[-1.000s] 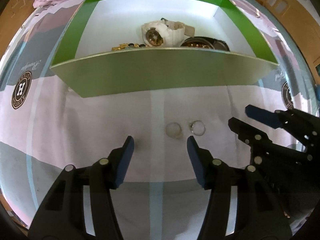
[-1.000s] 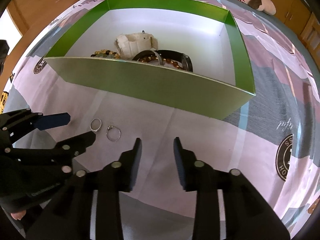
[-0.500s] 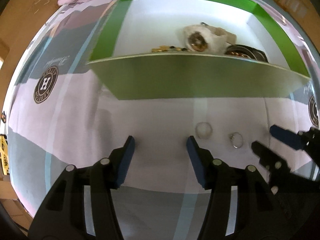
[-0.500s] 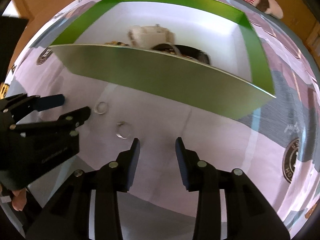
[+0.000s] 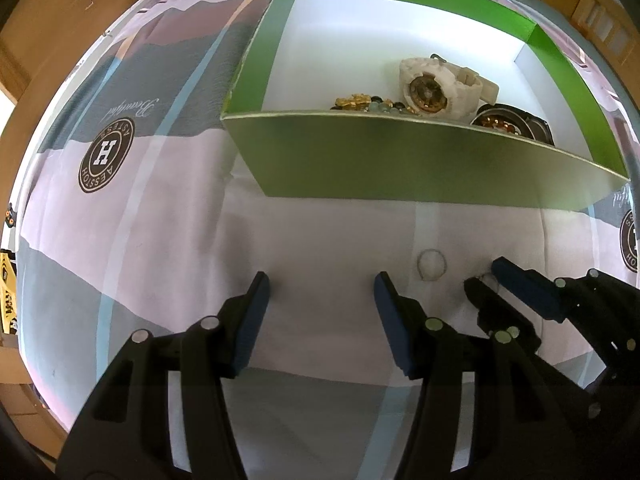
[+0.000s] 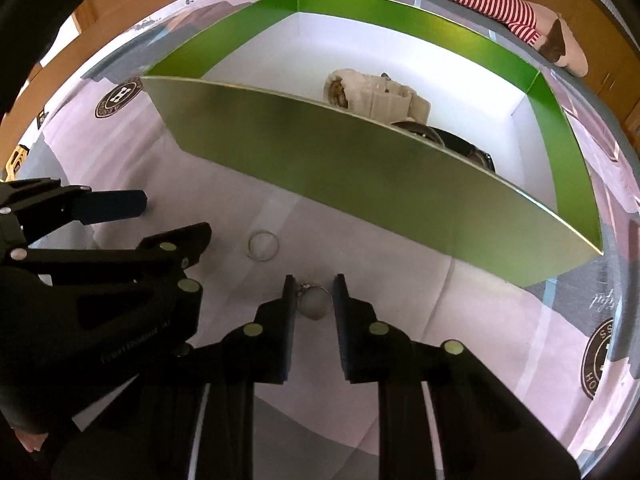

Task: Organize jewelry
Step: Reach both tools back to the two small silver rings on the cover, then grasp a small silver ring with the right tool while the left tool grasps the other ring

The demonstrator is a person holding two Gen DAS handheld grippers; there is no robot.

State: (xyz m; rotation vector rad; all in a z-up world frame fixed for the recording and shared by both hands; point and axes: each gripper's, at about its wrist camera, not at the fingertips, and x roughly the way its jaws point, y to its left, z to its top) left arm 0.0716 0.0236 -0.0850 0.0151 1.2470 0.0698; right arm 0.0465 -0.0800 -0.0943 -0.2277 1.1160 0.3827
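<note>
Your right gripper (image 6: 314, 304) straddled the stone ring (image 6: 315, 301), jaws unclosed | your left gripper (image 5: 322, 294) gaped empty | plain ring (image 6: 263, 245) lay nearby.

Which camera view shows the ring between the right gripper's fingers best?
The right wrist view: the ring lies centred between the right gripper fingers, whole and close. The left wrist view shows only a sliver of it behind those fingers.

My left claw (image 5: 320, 282): matte black printed frame, two dark blue finger pads, pale round screw heads along linkages. My right claw (image 6: 314, 286): same black frame, blue-black pads, pale screw heads; faint embossed lettering on black body, lower left of frame.
</note>
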